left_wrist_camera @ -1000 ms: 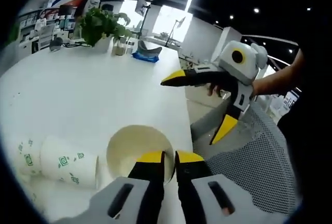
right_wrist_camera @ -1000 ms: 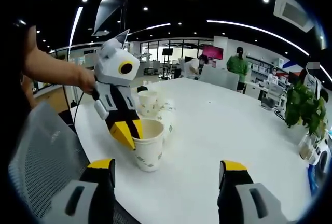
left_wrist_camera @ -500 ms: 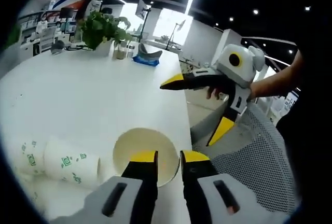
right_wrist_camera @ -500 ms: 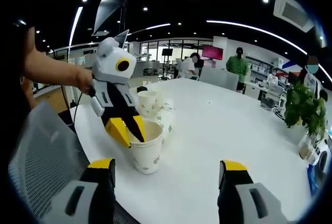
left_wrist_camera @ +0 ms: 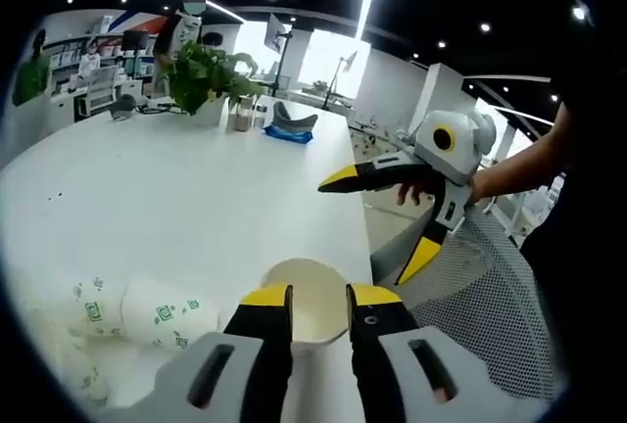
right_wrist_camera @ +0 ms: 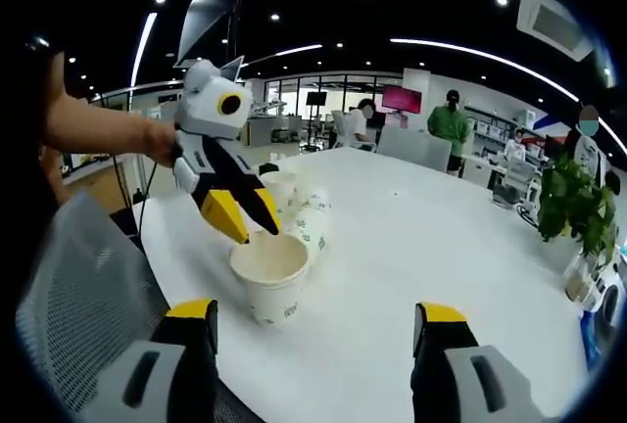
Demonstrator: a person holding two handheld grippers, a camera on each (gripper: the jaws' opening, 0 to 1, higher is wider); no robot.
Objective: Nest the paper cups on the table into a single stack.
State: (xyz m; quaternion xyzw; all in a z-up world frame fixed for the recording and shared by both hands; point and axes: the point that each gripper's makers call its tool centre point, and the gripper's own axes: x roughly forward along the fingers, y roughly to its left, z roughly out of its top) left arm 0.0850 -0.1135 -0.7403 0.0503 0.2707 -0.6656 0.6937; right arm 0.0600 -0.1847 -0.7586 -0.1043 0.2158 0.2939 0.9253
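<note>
left gripper (left_wrist_camera: pixel 318 298) pinches paper cup (right_wrist_camera: pixel 268 277) by its near rim, lifting for nesting | right gripper (right_wrist_camera: pixel 318 323) wide open, holding nothing, ready | cups on their sides (left_wrist_camera: pixel 137 309) far left on table (left_wrist_camera: pixel 176 188)

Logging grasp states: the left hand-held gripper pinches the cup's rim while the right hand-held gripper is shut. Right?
Not quite: the right hand-held gripper is open, jaws wide apart in the right gripper view. The left hand-held gripper does pinch the cup by its rim.

There are four paper cups: one (right_wrist_camera: pixel 269 276) stands open by the table edge, one (right_wrist_camera: pixel 278 189) stands behind it, and two (left_wrist_camera: pixel 167 312) (left_wrist_camera: pixel 93 304) lie on their sides. One green plant (left_wrist_camera: pixel 208 70) sits far off.
</note>
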